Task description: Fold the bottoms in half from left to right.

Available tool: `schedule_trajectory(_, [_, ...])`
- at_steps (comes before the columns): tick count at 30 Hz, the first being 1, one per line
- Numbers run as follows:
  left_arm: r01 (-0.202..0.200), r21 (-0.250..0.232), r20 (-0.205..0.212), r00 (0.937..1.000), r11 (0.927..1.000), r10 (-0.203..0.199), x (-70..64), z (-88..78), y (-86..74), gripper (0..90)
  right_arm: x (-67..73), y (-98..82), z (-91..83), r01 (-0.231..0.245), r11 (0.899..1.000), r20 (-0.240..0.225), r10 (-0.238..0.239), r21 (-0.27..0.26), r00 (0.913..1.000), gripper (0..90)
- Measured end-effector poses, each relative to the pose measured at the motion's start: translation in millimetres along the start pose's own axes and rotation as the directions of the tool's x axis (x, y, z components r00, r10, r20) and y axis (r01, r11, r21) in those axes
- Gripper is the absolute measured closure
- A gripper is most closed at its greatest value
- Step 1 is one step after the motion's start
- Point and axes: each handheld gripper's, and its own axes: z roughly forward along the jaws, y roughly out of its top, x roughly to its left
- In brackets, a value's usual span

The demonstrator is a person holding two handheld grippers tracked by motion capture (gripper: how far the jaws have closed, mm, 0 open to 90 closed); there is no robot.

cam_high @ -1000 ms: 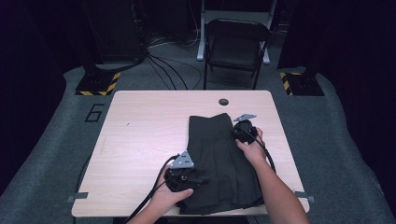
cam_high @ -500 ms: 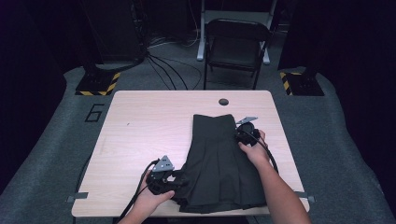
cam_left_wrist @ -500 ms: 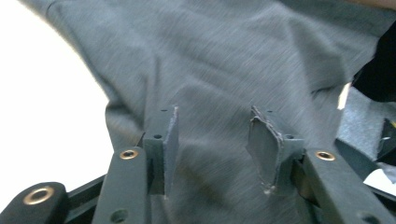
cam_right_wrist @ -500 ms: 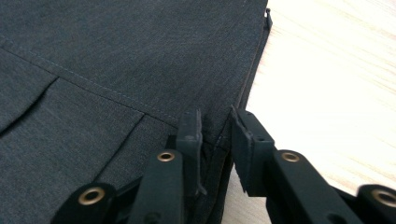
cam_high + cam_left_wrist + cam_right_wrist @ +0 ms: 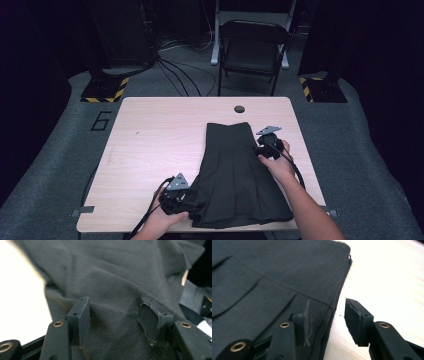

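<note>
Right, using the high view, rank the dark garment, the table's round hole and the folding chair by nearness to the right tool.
1. Dark pleated fabric garment: right beside the right tool.
2. Small round dark hole: near the table's far edge.
3. Black metal folding chair: beyond the table.

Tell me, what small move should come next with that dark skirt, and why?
Probably draw both grippers back off the skirt. It already lies flat on the table, and the left gripper and right gripper have just been opening, pressing nothing.
</note>
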Motion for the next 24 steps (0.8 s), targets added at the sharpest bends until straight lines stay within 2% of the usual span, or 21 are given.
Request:
schedule_trajectory(3, [-0.027, 0.019, 0.01, 0.9996, 0.9995, 0.027, -3.4, 5.9, -2.7, 43.1, 6.5, -3.2, -13.3, 0.02, 0.999, -0.01, -0.021, -0.043, 0.9997, 55.2])
schedule_trajectory(5, [-0.03, 0.023, 0.016, 0.9994, 0.9993, 0.03, -3.2, 7.1, -3.9, 43.1, 14.2, -10.1, -25.4, 0.036, 0.997, -0.023, -0.037, -0.064, 0.999, 55.1])
schedule_trajectory(7, [-0.03, 0.027, 0.025, 0.9993, 0.9992, 0.029, -1.1, 6.6, -4.0, 43.2, 19.7, -15.9, -31.8, 0.044, 0.997, -0.031, -0.046, -0.064, 0.9984, 54.9])
schedule_trajectory(8, [-0.025, 0.039, 0.04, 0.999, 0.9989, 0.023, 1.5, 6.4, -4.5, 43.2, 25.6, -24.6, -38.3, 0.066, 0.996, -0.04, -0.069, -0.063, 0.9968, 54.4])
schedule_trajectory(9, [-0.025, 0.039, 0.04, 0.999, 0.9989, 0.023, 1.5, 6.4, -4.5, 43.2, 25.6, -24.6, -38.3, 0.066, 0.996, -0.04, -0.069, -0.063, 0.9968, 54.4])
schedule_trajectory(10, [-0.026, 0.052, 0.04, 0.9989, 0.9983, 0.024, 3.7, 9.1, -6.3, 43.1, 31.5, -34.0, -44.3, 0.075, 0.996, -0.051, -0.078, -0.053, 0.9956, 54.2])
schedule_trajectory(11, [-0.026, 0.052, 0.04, 0.9989, 0.9983, 0.024, 3.7, 9.1, -6.3, 43.1, 31.5, -34.0, -44.3, 0.075, 0.996, -0.051, -0.078, -0.053, 0.9956, 54.2])
schedule_trajectory(12, [-0.026, 0.068, 0.056, 0.9982, 0.9974, 0.023, 5.1, 10.8, -7.5, 43.1, 37.4, -43.9, -49.8, 0.085, 0.996, -0.068, -0.087, -0.04, 0.9939, 54.2])
schedule_trajectory(14, [-0.024, 0.064, 0.056, 0.9982, 0.9977, 0.02, 5.5, 12.3, -8.3, 43.2, 39.5, -47.7, -51.1, 0.088, 0.995, -0.07, -0.09, -0.039, 0.9935, 54.2])
schedule_trajectory(16, [-0.033, 0.069, 0.063, 0.9976, 0.9971, 0.029, 6.6, 15.7, -8.3, 43.3, 46.9, -64.9, -57.8, 0.076, 0.997, -0.076, -0.077, -0.015, 0.9942, 54.2])
schedule_trajectory(17, [-0.033, 0.069, 0.063, 0.9976, 0.9971, 0.029, 6.6, 15.7, -8.3, 43.3, 46.9, -64.9, -57.8, 0.076, 0.997, -0.076, -0.077, -0.015, 0.9942, 54.2])
schedule_trajectory(18, [-0.051, 0.07, 0.052, 0.9975, 0.9963, 0.047, 6.4, 18.9, -8.2, 43.4, 47.7, -75.4, -59.9, 0.073, 0.997, -0.084, -0.072, 0.001, 0.9938, 54.2])
schedule_trajectory(20, [-0.064, 0.077, 0.06, 0.9965, 0.995, 0.059, 7.2, 20.4, -7.9, 43.4, 48.3, -78.9, -60.5, 0.063, 0.998, -0.084, -0.062, 0.017, 0.9945, 54.1])
schedule_trajectory(22, [-0.088, 0.081, 0.052, 0.9951, 0.9929, 0.084, 7.3, 23.7, -7.5, 43.4, 44.0, -92.8, -58.6, 0.051, 0.997, -0.113, -0.044, 0.065, 0.9926, 54.3])
schedule_trajectory(23, [-0.088, 0.081, 0.052, 0.9951, 0.9929, 0.084, 7.3, 23.7, -7.5, 43.4, 44.0, -92.8, -58.6, 0.051, 0.997, -0.113, -0.044, 0.065, 0.9926, 54.3])
schedule_trajectory(24, [-0.111, 0.083, 0.045, 0.9932, 0.9904, 0.108, 6.4, 26.0, -7.6, 43.4, 42.1, -102.7, -56.3, 0.036, 0.998, -0.112, -0.029, 0.057, 0.9933, 54.4])
